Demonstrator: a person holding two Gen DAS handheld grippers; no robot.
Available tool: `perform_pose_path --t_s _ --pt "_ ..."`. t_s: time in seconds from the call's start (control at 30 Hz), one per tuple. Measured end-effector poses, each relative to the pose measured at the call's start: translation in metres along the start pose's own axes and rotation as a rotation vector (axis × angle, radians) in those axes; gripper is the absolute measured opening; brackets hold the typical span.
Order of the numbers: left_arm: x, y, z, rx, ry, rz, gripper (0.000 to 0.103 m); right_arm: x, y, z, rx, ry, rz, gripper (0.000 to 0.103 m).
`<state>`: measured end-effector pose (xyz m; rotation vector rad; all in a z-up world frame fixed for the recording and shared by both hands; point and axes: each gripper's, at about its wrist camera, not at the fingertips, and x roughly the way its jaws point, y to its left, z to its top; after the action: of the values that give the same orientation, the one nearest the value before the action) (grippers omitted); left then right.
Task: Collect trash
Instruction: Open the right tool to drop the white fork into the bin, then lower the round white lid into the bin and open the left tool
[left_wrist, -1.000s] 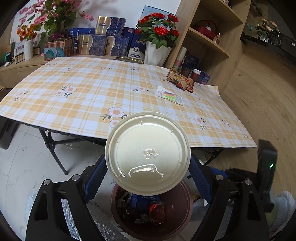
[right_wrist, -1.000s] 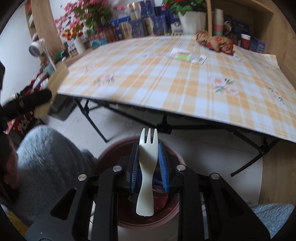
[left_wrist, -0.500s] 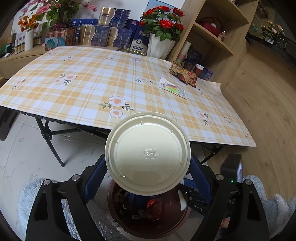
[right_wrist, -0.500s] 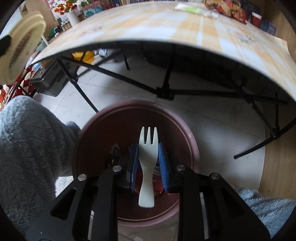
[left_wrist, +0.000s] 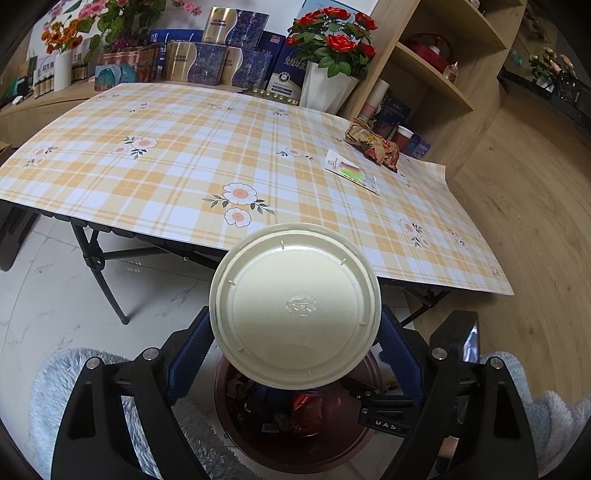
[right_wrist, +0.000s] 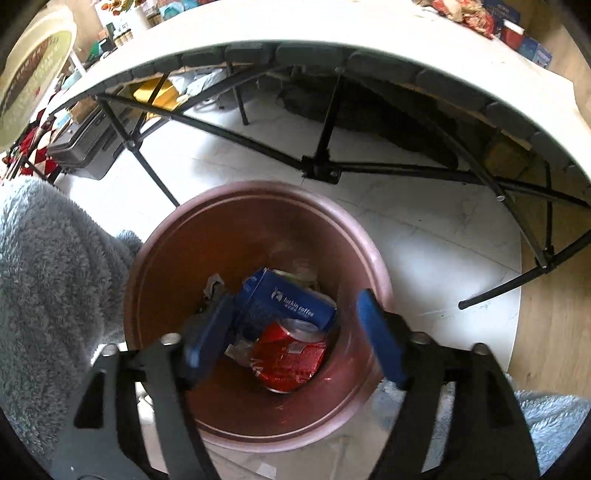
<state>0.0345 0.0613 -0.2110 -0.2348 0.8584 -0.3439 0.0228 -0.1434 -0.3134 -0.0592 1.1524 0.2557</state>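
My left gripper (left_wrist: 295, 332) is shut on a cream round bowl (left_wrist: 294, 306), its blue pads pressing on both sides of the rim. Its underside faces the camera above a red-brown bin (left_wrist: 317, 452). In the right wrist view my right gripper (right_wrist: 293, 301) hangs over the bin (right_wrist: 258, 192); its jaws are opening with nothing between them. Inside lie a blue coffee carton (right_wrist: 295, 306) and a crushed red can (right_wrist: 291, 354). The held bowl (right_wrist: 29, 74) shows at upper left. A crumpled brown wrapper (left_wrist: 373, 142) and a flat packet (left_wrist: 351, 171) lie on the checked table (left_wrist: 184, 166).
The bin stands on white tile just in front of the table's black folding legs (right_wrist: 321, 170). Fluffy grey sleeves (right_wrist: 48, 288) flank the bin. Boxes and a vase of red roses (left_wrist: 328, 85) line the table's far edge. A wooden shelf (left_wrist: 436, 74) stands at right.
The right gripper sank toward the bin and its jaws spread; the white fork it held is gone from between them. The left gripper still holds the bowl in about the same place.
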Motion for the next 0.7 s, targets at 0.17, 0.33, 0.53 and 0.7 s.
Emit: perform_pose_path --t_s 0.17,0.33,0.53,0.7 --pt "0.005 0.001 -0.001 0.007 0.017 0.01 0.084 -0.018 -0.009 0.005 0.045 -0.088 -0.021 0.094" --pt "0.012 -0.002 -0.002 0.018 0.042 0.031 0.084 -0.041 -0.021 0.01 0.098 -0.186 -0.02 0.097" --pt "0.019 -0.009 -0.006 0.057 0.072 0.07 0.084 -0.074 -0.038 0.014 0.149 -0.312 -0.068 0.097" --pt "0.026 -0.019 -0.009 0.115 0.098 0.094 0.084 -0.096 -0.054 0.015 0.201 -0.399 -0.114 0.097"
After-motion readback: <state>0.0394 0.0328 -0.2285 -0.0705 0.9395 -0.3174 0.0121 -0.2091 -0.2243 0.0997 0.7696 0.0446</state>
